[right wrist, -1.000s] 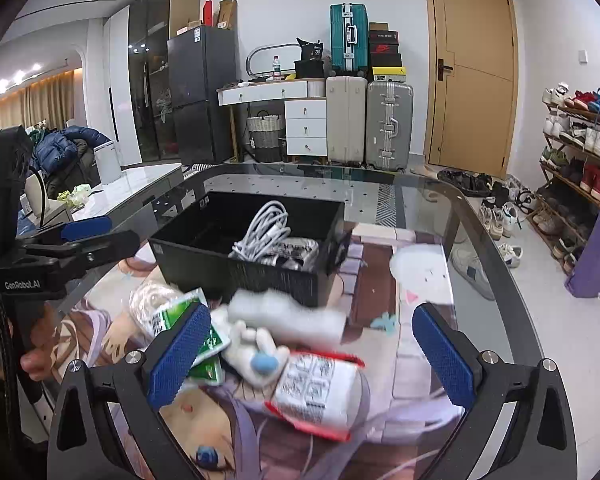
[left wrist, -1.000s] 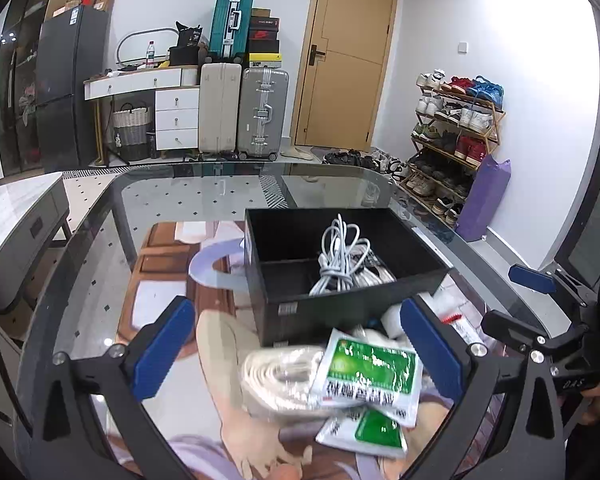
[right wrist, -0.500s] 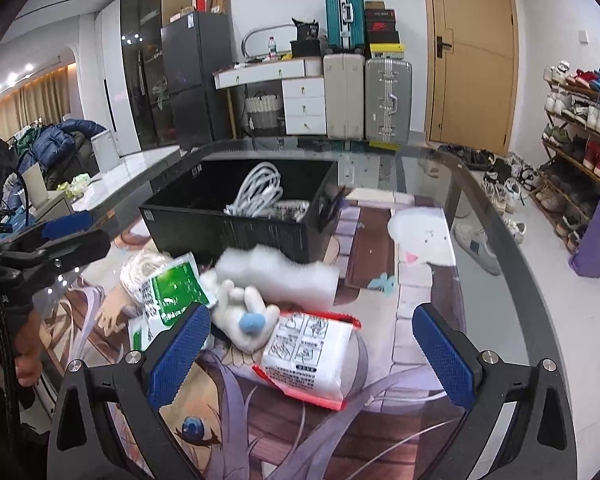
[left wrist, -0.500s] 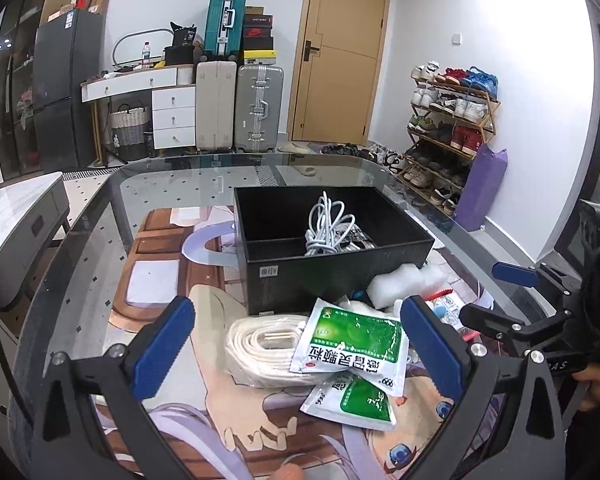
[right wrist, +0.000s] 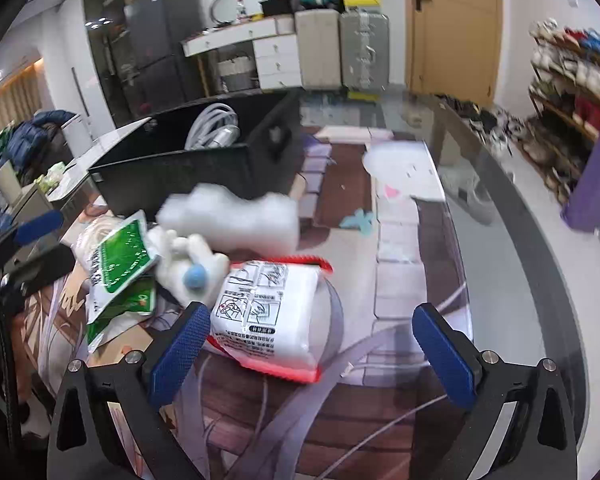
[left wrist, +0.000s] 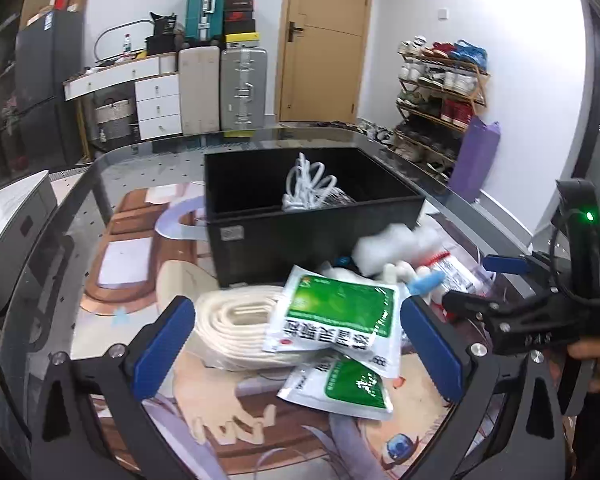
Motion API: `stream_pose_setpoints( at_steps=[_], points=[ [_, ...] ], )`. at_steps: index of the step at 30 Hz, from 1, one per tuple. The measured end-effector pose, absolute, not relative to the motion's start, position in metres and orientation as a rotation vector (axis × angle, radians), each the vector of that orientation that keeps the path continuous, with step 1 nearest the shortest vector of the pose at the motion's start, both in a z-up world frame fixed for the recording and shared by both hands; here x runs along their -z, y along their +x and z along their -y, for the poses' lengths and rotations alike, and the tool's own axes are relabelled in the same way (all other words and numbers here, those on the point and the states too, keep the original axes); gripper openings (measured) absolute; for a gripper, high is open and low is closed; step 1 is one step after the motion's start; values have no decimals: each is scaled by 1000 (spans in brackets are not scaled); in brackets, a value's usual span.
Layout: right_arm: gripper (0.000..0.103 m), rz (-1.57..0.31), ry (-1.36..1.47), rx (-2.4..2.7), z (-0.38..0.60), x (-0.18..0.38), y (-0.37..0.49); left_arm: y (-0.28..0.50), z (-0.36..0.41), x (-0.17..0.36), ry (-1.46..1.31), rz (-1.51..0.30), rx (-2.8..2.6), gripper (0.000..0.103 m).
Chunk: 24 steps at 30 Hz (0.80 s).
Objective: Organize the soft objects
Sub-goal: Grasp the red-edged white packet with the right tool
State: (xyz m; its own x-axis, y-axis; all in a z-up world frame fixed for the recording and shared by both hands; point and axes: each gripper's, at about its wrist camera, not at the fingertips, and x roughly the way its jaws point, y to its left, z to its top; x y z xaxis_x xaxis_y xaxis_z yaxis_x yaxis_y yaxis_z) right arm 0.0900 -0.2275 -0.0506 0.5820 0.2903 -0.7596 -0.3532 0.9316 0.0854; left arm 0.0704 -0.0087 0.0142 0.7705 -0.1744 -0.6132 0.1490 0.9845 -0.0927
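A black bin holds coiled white cables. In front of it lie a cream rope coil, two green-and-white pouches, a white foam piece, a white plush toy with a blue spot and a white packet with red edges. My left gripper is open over the rope and top pouch. My right gripper is open, its left finger beside the red-edged packet; it also shows at the left wrist view's right edge.
Everything rests on a glass table over a printed mat. Behind stand suitcases, a white drawer desk, a door, a shoe rack and a purple bag.
Both grippers have come lower and closer to the pile. The left one now straddles the rope and top pouch; the right one has swung toward the red-edged packet.
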Motion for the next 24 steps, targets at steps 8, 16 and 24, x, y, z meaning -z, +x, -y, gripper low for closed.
stream_pose_setpoints(
  at_steps=[8,16,24],
  points=[
    [103,-900,-70,-397,226,54,92,72,13,-9,-44,-689,199,103],
    [102,-914,-63,-349,223,55,99,78,14,-3,-78,-739,247,103],
    [97,-905,-89,-347,215,56,100,78,20,-10,-52,-746,249,103]
  ],
)
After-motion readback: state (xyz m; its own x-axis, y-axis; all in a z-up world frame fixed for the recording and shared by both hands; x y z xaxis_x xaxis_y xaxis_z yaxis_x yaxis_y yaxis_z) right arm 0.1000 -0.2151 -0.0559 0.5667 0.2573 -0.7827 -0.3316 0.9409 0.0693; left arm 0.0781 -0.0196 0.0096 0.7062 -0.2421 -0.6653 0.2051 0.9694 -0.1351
